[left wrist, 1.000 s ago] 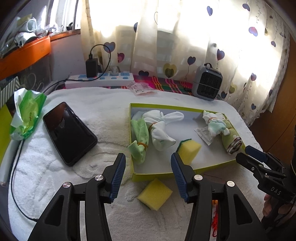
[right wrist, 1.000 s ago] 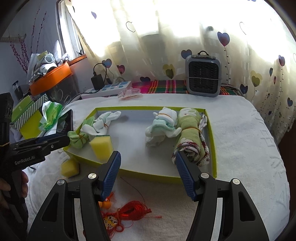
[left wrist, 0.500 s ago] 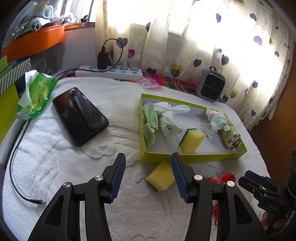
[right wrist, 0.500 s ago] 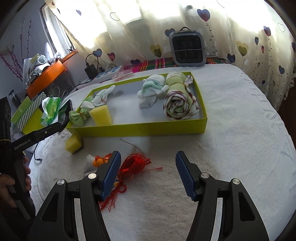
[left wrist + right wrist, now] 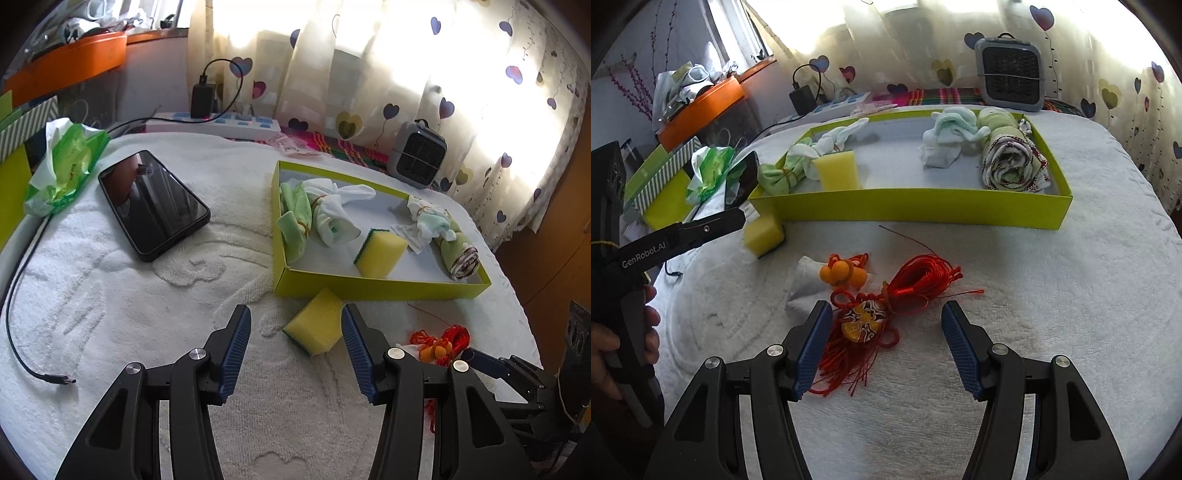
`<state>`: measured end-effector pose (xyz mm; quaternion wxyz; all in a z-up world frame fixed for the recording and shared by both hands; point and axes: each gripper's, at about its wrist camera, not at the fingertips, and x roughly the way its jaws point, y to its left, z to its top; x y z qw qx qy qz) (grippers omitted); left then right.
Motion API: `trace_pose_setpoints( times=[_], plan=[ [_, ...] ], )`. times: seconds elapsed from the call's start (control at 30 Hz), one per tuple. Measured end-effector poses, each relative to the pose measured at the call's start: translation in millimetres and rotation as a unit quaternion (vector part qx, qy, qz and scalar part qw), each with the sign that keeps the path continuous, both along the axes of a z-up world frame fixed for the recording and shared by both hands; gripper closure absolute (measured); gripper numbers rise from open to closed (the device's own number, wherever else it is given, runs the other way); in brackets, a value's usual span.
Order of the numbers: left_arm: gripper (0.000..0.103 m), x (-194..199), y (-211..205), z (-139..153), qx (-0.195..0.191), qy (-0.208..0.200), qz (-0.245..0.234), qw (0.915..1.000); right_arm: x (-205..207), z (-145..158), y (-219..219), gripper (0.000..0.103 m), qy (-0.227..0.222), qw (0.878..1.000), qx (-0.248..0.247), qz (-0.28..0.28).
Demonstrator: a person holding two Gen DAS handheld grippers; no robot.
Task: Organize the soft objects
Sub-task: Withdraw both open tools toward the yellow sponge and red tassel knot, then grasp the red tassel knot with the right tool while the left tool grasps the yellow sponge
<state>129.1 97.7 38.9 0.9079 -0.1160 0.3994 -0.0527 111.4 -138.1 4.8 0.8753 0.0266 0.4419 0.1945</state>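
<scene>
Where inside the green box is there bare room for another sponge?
Inside the green box, the grey floor is bare between the yellow sponge and the pale sock bundle. Both ends are crowded: knotted socks left, rolled cloth right.

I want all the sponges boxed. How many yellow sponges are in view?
2. One sponge stands inside the green box, near its front wall. The other sponge lies outside on the white towel, against the box's front, ahead of the open left gripper. None seems hidden.

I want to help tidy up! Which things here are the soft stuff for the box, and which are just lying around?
For the job: loose yellow sponge, red tassel charm, green box with sponge inside, sock bundles, rolled cloth.

Just lying about: phone, heater, power strip, tissue pack.
</scene>
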Motion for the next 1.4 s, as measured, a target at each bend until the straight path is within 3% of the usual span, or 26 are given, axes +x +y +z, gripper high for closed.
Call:
trace_pose_setpoints(
  times=[0.13,0.23,0.57,0.77,0.87,1.0,1.23,1.4],
  plan=[
    [0.053,-1,0,-1,-0.001,0.002,0.0,1.0,-4,1,1,0.041,-0.007,1.0,-0.025,0.002],
    [0.053,-3,1,-1,-0.003,0.002,-0.002,1.0,-9,3,-1,0.041,-0.03,0.996,-0.077,-0.016],
    [0.053,-4,-1,-2,-0.006,0.004,-0.006,1.0,-15,14,-42,0.041,-0.043,0.986,-0.138,-0.087],
    [0.053,-4,0,-2,-0.008,0.005,-0.006,0.9999,-19,23,-53,0.041,-0.059,0.993,-0.061,-0.079],
    [0.053,-5,-1,-3,-0.011,0.007,-0.009,0.9999,-12,20,-43,0.041,-0.049,0.998,-0.023,-0.041],
    [0.053,-5,-3,-5,-0.014,0.01,-0.017,0.9997,-7,11,-24,0.041,-0.045,0.998,-0.042,-0.006],
    [0.053,-3,-12,-9,-0.009,0.02,-0.033,0.9992,7,3,-19,0.041,-0.04,0.997,-0.063,-0.002],
    [0.053,1,-17,-13,-0.003,0.029,-0.036,0.9989,12,-1,-19,0.05,-0.037,0.997,-0.071,-0.002]
  ],
)
